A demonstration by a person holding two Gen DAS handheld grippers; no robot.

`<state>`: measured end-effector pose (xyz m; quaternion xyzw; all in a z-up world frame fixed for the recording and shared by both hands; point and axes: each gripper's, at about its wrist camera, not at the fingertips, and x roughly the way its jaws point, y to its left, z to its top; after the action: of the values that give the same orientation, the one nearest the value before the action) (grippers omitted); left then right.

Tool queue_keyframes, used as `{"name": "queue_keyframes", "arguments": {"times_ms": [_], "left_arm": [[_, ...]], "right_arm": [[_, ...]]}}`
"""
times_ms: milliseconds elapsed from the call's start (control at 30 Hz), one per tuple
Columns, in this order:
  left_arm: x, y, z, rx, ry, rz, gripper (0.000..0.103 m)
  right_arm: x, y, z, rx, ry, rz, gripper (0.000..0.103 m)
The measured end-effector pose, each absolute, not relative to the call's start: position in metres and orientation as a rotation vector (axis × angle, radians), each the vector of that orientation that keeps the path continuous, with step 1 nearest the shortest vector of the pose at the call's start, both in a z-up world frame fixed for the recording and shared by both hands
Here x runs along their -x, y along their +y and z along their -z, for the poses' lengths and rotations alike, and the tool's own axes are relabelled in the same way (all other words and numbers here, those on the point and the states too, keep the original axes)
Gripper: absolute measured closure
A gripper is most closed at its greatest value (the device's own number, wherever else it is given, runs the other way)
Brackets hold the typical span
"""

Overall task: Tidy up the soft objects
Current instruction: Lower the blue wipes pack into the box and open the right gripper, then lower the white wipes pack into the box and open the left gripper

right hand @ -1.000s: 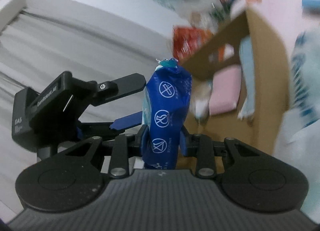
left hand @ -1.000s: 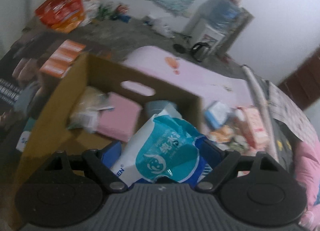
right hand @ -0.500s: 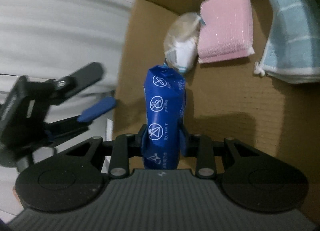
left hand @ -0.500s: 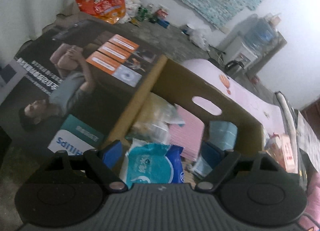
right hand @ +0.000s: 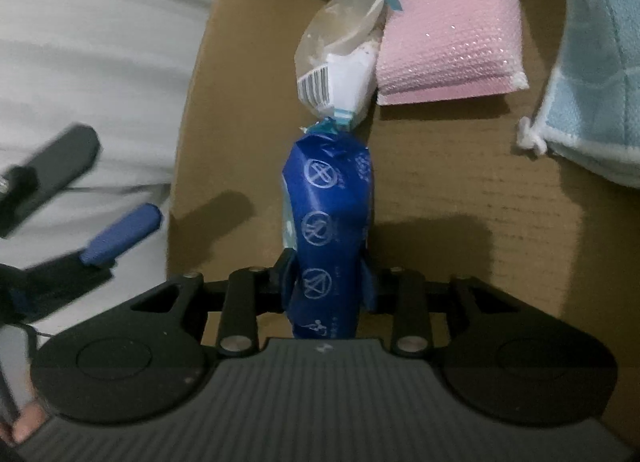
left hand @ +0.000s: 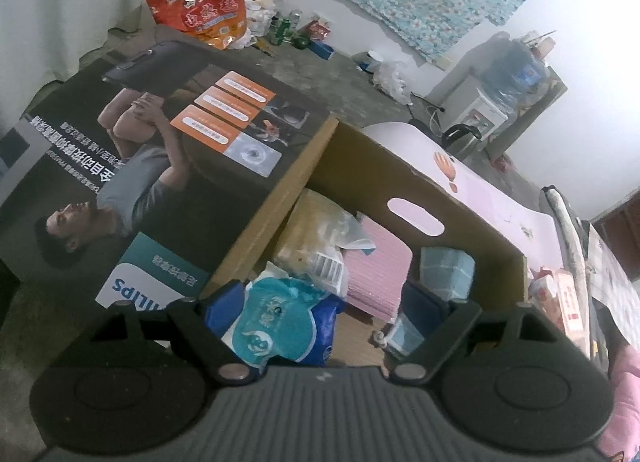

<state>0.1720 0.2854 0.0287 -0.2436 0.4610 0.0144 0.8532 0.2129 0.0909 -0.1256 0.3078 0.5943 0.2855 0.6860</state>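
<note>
In the left wrist view, the left claw (left hand: 320, 302) is spread wide above the near corner of an open cardboard box (left hand: 460, 201), and nothing is pressed between its blue pads. Below it, inside the box, sits a blue wet-wipes pack (left hand: 280, 326), beside a clear plastic packet (left hand: 320, 238), a pink folded cloth (left hand: 376, 270) and a light blue towel (left hand: 446, 270). A big printed appliance carton (left hand: 160, 165) lies to the left of the box on the grey floor (left hand: 344, 81), with a red snack bag (left hand: 204, 5) behind it. A pale pink surface (left hand: 480, 185) is behind the box, and a water dispenser (left hand: 488, 113) stands at the white wall. In the right wrist view, the right claw (right hand: 326, 282) pinches the wet-wipes pack (right hand: 328, 221) from both sides, low over the box floor (right hand: 460, 201); its jaws have just been opening a little, with the pack between them. The pack's far end touches the clear packet (right hand: 344, 61).
</note>
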Motion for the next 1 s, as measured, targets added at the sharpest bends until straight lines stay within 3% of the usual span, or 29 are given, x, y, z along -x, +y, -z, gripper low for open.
{"name": "queue_keyframes", "arguments": {"times_ms": [200,700,1000], "left_arm": [[-0.171,0.281,-0.032,0.511,0.959,-0.035,0.016],[-0.15,0.279,-0.045,0.504,0.917,-0.063,0.016],[-0.133,0.283,-0.059,0.359,0.837,-0.157,0.016]], "right_arm": [[-0.206,0.079,0.097,-0.594,1.251,-0.619,0.049],[-0.174,0.033,0.052,-0.321,1.101,-0.657,0.047],[-0.127,0.021,0.01,0.086,0.777,-0.687,0.049]]}}
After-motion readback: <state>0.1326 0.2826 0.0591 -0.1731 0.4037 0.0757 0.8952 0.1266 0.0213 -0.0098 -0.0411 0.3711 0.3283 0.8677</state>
